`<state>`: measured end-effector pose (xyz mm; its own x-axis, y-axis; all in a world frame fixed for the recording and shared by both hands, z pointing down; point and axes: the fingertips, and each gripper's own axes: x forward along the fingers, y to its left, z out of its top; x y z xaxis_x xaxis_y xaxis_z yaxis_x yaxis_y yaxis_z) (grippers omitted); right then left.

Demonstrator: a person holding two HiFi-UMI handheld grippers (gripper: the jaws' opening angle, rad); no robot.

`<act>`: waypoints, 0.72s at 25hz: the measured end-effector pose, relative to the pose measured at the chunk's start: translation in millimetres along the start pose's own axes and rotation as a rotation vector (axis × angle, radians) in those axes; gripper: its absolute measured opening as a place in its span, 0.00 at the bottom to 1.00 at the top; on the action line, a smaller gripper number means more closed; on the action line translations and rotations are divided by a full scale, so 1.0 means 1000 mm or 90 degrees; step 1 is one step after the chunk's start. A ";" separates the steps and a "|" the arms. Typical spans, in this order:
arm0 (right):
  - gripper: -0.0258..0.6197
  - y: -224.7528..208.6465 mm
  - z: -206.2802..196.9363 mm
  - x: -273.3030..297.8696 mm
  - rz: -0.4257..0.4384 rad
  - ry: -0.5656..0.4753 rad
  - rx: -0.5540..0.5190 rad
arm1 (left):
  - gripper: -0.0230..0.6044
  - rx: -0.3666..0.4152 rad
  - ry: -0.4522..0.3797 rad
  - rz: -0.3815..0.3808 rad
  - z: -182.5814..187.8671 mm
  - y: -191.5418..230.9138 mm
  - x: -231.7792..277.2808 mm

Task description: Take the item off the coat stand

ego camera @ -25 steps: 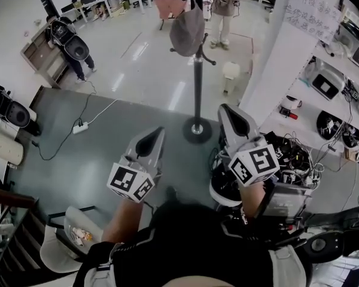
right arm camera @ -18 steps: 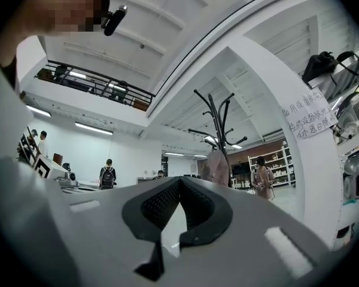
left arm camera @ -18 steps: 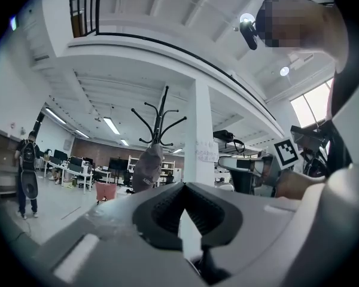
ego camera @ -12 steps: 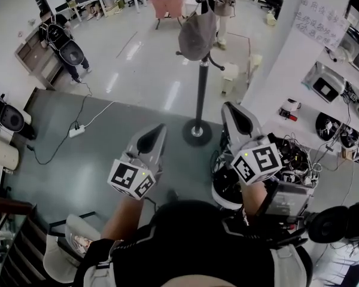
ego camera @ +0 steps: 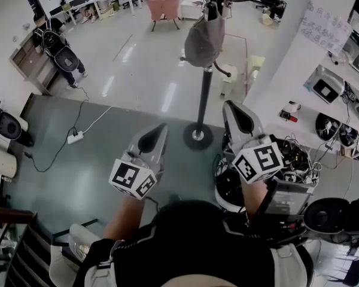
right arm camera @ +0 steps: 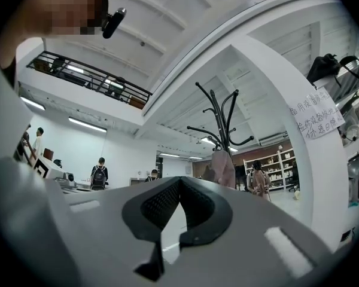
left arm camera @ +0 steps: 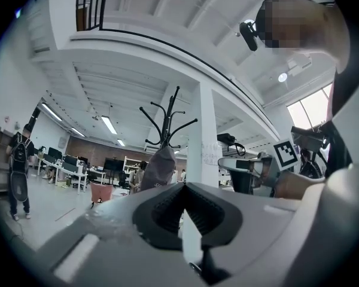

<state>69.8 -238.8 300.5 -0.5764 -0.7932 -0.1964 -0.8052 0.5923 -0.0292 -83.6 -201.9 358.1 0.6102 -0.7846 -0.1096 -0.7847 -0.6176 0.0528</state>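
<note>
Head view: a soft grey cap-like item (ego camera: 204,39) hangs near the top of the black coat stand (ego camera: 202,100), well ahead of both claws. The left gripper (ego camera: 160,130) and right gripper (ego camera: 232,109) are closed and empty. The handwritten sheet (ego camera: 323,24) is illegible.

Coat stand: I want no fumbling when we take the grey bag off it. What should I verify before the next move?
1. Grey bag hangs on the coat stand: ok.
2. Left gripper empty: ok, jaws together with nothing between them.
3. Right gripper empty: ok, likewise shut on nothing.
4. Jaws open for a grab: not ok, both are shut.
5. Grippers at the bag: not ok, both are short of the stand.
6. Which hook carries the bag: cannot tell.
</note>
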 end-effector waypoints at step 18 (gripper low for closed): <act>0.05 0.015 -0.010 0.056 -0.052 -0.003 -0.025 | 0.06 -0.026 -0.006 -0.020 -0.010 0.070 -0.008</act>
<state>24.1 -275.5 299.1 -0.5074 -0.8384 -0.1989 -0.8547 0.5190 -0.0074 -142.1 -239.5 372.2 0.6332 -0.7644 -0.1213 -0.7600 -0.6438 0.0894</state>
